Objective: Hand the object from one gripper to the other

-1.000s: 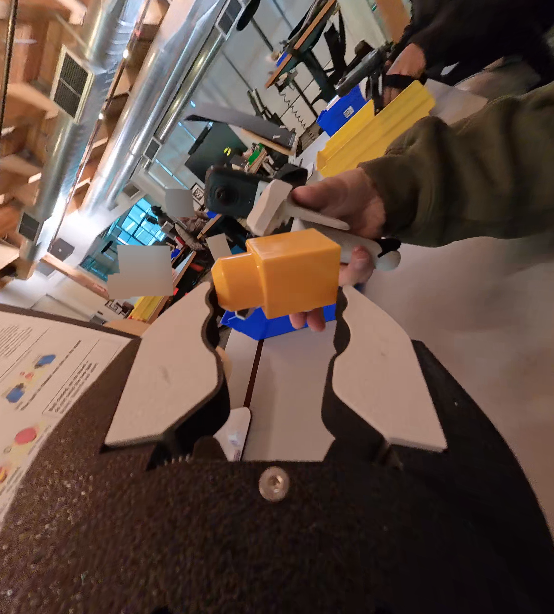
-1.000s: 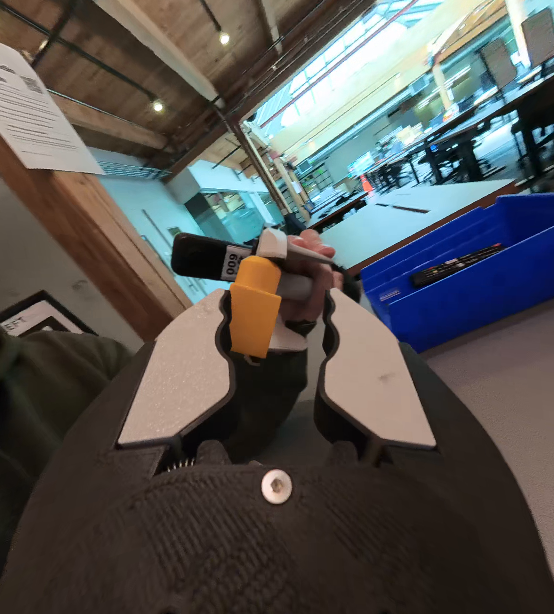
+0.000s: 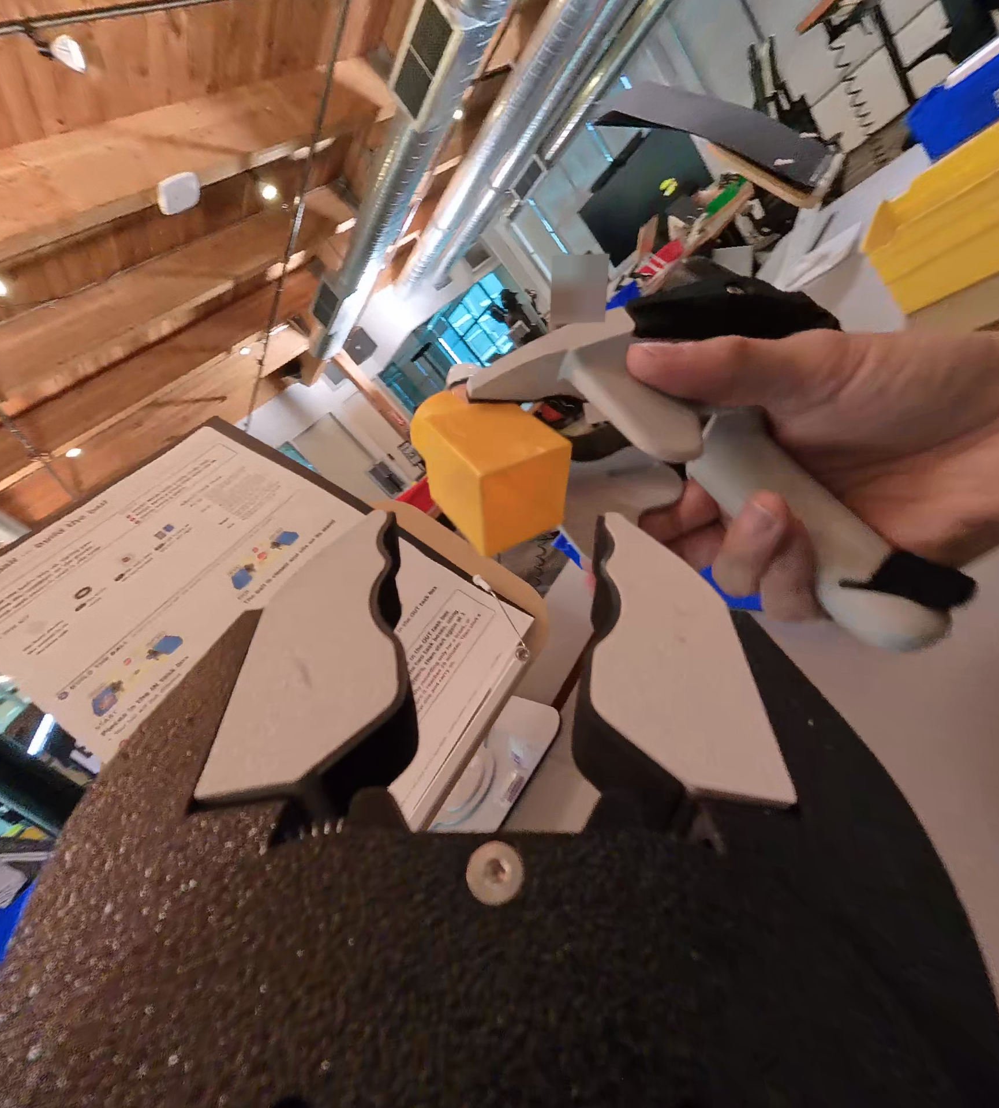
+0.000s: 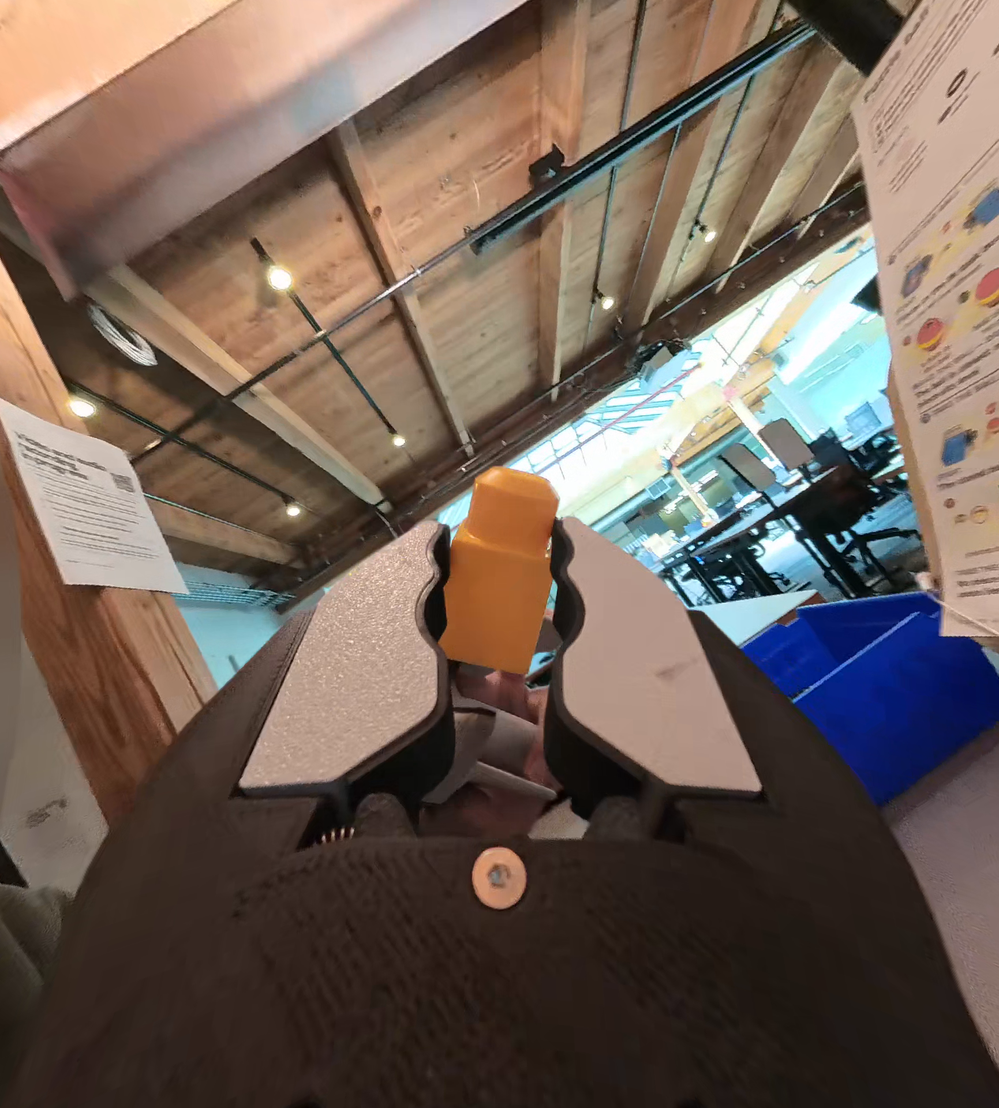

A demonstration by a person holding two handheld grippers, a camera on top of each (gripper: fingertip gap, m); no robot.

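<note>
An orange block [image 4: 500,590] with a narrower stud end stands upright between the fingers of my right gripper [image 4: 503,539], which is shut on it. In the left wrist view the same block [image 3: 497,473] hangs tilted under the right gripper's grey fingers [image 3: 545,369], with a person's hand [image 3: 844,431] on that gripper's handle. My left gripper [image 3: 497,539] is open. Its fingertips sit just below the block, one on each side of its lowest corner, and do not clamp it.
A framed instruction sheet [image 3: 185,569] stands left of the left gripper and also shows in the right wrist view [image 4: 976,300]. A blue bin [image 4: 880,689] sits on the grey table at right. Yellow bins [image 3: 964,222] are far right. A wooden post [image 4: 65,599] is at left. My left and right fingertips are right by each other.
The right gripper, open around the block a second ago, has shut on it. The left gripper has let the block go, and both views have tilted up toward the ceiling.
</note>
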